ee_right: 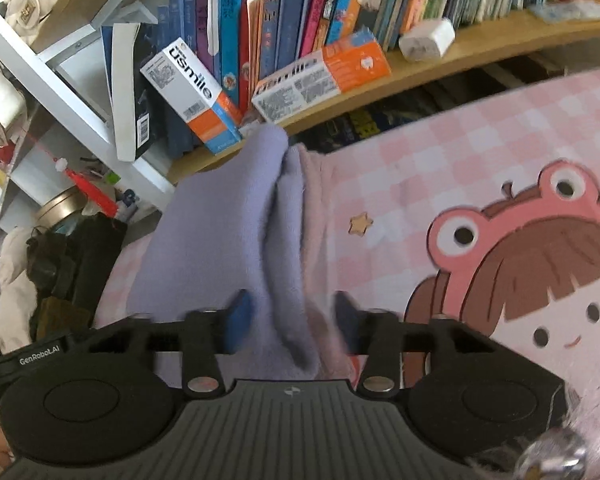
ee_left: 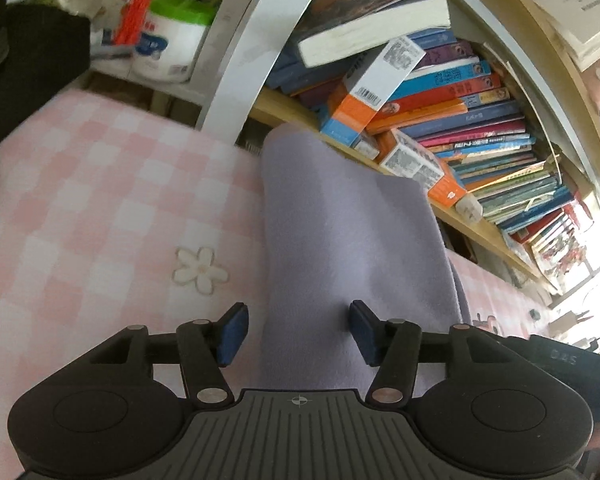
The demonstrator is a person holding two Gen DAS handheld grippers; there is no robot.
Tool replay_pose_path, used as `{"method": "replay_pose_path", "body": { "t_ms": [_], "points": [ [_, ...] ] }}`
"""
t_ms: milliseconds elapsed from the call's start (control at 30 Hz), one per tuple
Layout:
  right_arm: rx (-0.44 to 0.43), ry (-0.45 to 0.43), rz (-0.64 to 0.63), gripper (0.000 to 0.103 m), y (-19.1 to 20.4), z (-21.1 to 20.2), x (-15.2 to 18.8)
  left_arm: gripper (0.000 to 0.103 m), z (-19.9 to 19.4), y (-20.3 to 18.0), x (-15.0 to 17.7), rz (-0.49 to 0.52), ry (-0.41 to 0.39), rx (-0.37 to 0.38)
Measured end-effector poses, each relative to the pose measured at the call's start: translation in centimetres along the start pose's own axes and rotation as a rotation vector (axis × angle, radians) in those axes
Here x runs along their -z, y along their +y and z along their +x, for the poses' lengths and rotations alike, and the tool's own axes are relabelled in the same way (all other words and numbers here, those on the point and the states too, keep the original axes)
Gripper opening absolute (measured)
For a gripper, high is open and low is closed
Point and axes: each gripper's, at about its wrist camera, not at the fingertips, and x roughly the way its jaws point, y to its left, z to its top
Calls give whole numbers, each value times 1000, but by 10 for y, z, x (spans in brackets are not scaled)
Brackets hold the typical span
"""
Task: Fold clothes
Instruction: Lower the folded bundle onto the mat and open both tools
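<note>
Both the left tongs (ee_left: 298,334) and right tongs (ee_right: 290,322) are observed wide open, straddling the lilac garment (ee_left: 340,220) without gripping it.

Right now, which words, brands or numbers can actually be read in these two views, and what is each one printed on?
"usmile": white and orange box leaning on the books.
"GenRobot.AI": body of the right hand-held gripper.
"045": dark device at the right edge of the left view.
Book spines, the flat box and the calendar: print too small or blurred to read.
</note>
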Motion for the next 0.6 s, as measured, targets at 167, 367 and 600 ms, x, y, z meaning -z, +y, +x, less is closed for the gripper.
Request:
{"method": "replay_pose_path", "body": {
  "t_ms": [167, 367, 600],
  "points": [
    [-8, 10, 35, 20, -4, 9, -2, 44, 9, 2, -2, -27, 13, 7],
    [22, 9, 27, 41, -1, 9, -1, 46, 5, -4, -3, -1, 3, -15],
    [87, -51, -163, 75, 26, -27, 15, 68, -28, -25, 15, 96, -63, -95]
  ]
}}
